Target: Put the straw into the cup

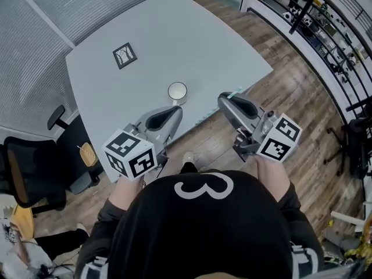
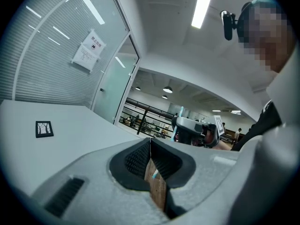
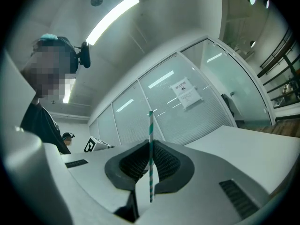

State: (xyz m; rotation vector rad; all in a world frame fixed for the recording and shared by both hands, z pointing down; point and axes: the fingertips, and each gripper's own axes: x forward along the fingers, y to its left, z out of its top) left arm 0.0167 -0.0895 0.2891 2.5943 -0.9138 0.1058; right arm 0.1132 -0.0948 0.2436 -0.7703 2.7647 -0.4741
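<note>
A white cup stands upright near the front edge of the grey table. My right gripper is over the table's edge, right of the cup, shut on a teal-and-white striped straw that stands upright between its pads. The straw's tip pokes out beside the jaws. My left gripper hovers just in front of the cup, shut with nothing between its pads. From the left gripper view the right gripper and the straw show. The cup is hidden in both gripper views.
A black square marker card lies on the table behind the cup, also seen as the card from the left gripper. A black office chair stands at the left. Wooden floor and a railing lie to the right.
</note>
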